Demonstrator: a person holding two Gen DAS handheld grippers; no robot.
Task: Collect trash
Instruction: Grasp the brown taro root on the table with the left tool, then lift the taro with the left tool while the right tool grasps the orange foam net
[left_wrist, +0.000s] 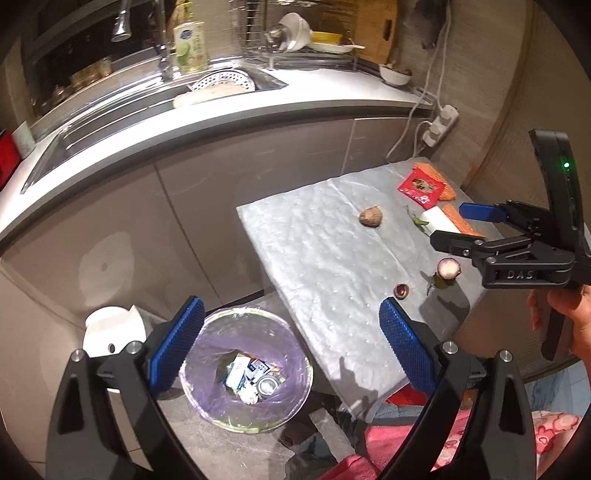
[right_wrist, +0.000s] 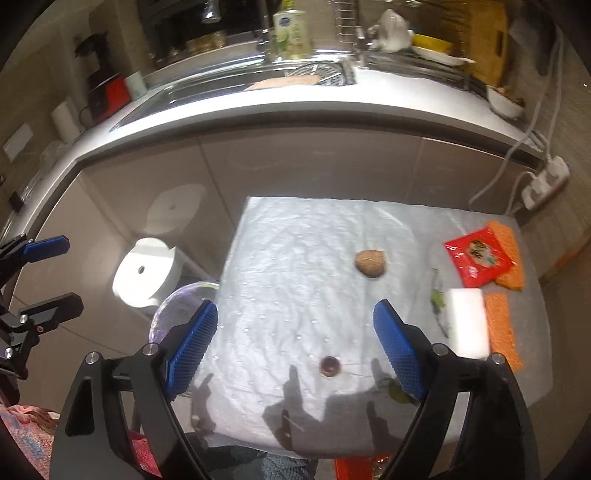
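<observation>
My left gripper is open and empty, held above the lined trash bin on the floor, which holds several scraps. The bin's rim shows in the right wrist view. My right gripper is open and empty above the small table; it shows in the left wrist view at the right. On the table lie a brown shell, a small dark cap, a red packet, a white block, orange sponges and green leaf bits. A cut onion piece lies near the table's edge.
A kitchen counter with a sink, soap bottle and dish rack runs behind. A white round appliance stands on the floor beside the bin. A power strip hangs on the wall. Pink cloth lies below the table.
</observation>
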